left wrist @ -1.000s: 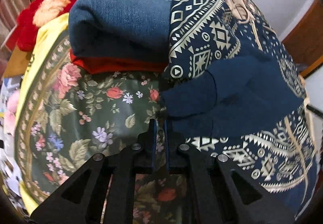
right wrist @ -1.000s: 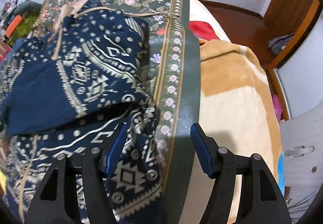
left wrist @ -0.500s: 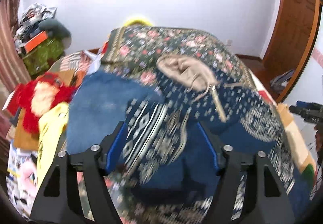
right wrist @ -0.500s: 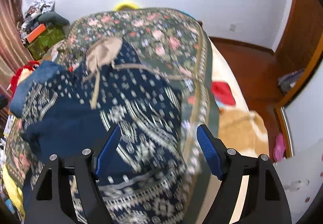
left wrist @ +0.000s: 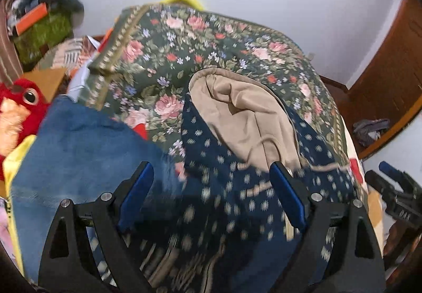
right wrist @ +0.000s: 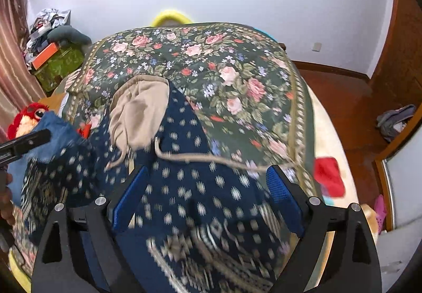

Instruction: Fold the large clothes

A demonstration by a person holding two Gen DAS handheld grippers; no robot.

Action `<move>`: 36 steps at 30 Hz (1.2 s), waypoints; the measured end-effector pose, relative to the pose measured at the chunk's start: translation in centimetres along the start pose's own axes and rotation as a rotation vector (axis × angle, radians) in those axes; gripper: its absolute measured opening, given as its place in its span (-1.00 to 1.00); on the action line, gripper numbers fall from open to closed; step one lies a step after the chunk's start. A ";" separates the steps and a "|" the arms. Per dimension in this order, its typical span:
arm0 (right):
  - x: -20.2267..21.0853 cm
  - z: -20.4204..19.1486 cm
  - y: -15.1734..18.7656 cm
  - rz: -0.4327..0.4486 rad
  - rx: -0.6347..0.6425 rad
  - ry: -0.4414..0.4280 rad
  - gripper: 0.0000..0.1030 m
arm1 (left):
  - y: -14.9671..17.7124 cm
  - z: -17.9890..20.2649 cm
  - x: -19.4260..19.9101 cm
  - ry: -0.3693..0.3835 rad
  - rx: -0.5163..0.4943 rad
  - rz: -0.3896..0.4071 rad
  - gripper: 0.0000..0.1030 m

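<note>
While both tools hang above it, the bed fills most of each view, covered by a dark green floral bedspread with a patterned border. On the bedspread lies the navy patterned hoodie (the garment to be folded), its body spread toward the cameras and blurred at the near end. Its beige-lined hood lies open at the far end, pointing toward the white wall, and a beige drawstring trails from the collar across the floral cloth to the right. A folded blue denim garment rests just beside the hoodie's left edge, with a strip of red cloth showing at its far corner. A red plush toy sits beyond the denim at the bed's left side. The left tool is opening, its blue pads wide apart and gripping nothing, the hoodie merely seen below the gap. The right tool is likewise opening, wide and empty, over the hoodie's middle.
</note>
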State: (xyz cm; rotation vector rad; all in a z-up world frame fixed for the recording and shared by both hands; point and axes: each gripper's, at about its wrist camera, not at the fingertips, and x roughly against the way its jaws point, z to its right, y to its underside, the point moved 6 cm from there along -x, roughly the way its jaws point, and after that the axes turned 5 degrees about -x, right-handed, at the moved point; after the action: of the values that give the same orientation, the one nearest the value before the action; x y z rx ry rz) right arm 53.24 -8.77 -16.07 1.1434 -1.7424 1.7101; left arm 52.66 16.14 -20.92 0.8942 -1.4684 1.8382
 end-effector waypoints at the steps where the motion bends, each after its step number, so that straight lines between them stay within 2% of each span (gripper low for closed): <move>1: -1.1 -0.1 -0.6 -0.013 -0.007 -0.001 0.73 | -0.5 0.0 -1.1 -0.001 0.011 -0.016 0.74; 3: -3.0 -0.3 -1.3 -0.046 -0.026 -0.016 0.73 | -1.3 0.0 -3.8 -0.029 0.035 -0.071 0.74; 7: -7.6 -1.0 -1.9 -0.154 -0.080 -0.044 0.73 | -2.5 -0.2 -7.5 -0.021 0.092 -0.119 0.74; 11: -10.8 -1.2 -2.0 -0.216 -0.117 -0.030 0.73 | -2.3 -0.7 -11.1 -0.030 0.140 -0.196 0.74; 13: -11.9 -1.3 -2.2 -0.236 -0.152 -0.051 0.73 | -1.6 -1.5 -12.7 -0.020 0.211 -0.237 0.73; 16: -12.5 -1.1 -2.7 -0.220 -0.183 -0.035 0.77 | -0.4 -3.1 -14.1 -0.062 0.319 -0.254 0.73; 18: -12.4 -1.5 -2.6 -0.207 -0.149 -0.025 0.69 | -0.2 -3.2 -14.5 -0.079 0.308 -0.236 0.72; 21: -12.0 -2.7 -2.4 -0.171 -0.056 -0.045 0.16 | -0.5 -2.1 -14.4 -0.066 0.245 -0.203 0.30; 23: -12.0 -2.9 -2.3 -0.166 -0.038 -0.029 -0.44 | -0.7 -1.3 -14.2 -0.045 0.217 -0.194 -0.21; 24: -11.9 -2.9 -2.3 -0.169 -0.030 -0.027 -0.57 | -0.8 -0.7 -14.0 -0.046 0.184 -0.189 -0.34; 25: -11.7 -2.9 -2.3 -0.174 -0.029 -0.034 -0.77 | -0.9 -0.4 -13.7 -0.052 0.157 -0.183 -0.57; 26: -11.6 -2.9 -2.2 -0.181 -0.031 -0.041 -0.84 | -1.1 0.0 -13.2 -0.073 0.116 -0.169 -0.71; 28: -11.0 -2.5 -1.9 -0.216 -0.050 -0.060 -0.87 | -1.3 0.6 -12.1 -0.103 0.042 -0.139 -0.75; 30: -10.1 -2.5 -1.8 -0.211 -0.040 -0.063 -0.88 | -1.8 1.1 -10.4 -0.111 -0.018 -0.111 -0.77; 36: -4.4 -2.5 -0.5 -0.159 -0.011 -0.111 -0.88 | -2.4 3.1 -2.7 -0.007 -0.089 -0.006 -0.78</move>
State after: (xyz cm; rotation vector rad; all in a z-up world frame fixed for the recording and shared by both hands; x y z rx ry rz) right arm 55.52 -5.22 -18.93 1.3571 -1.6724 1.5682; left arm 56.52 13.46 -21.30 0.8615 -1.5368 1.7527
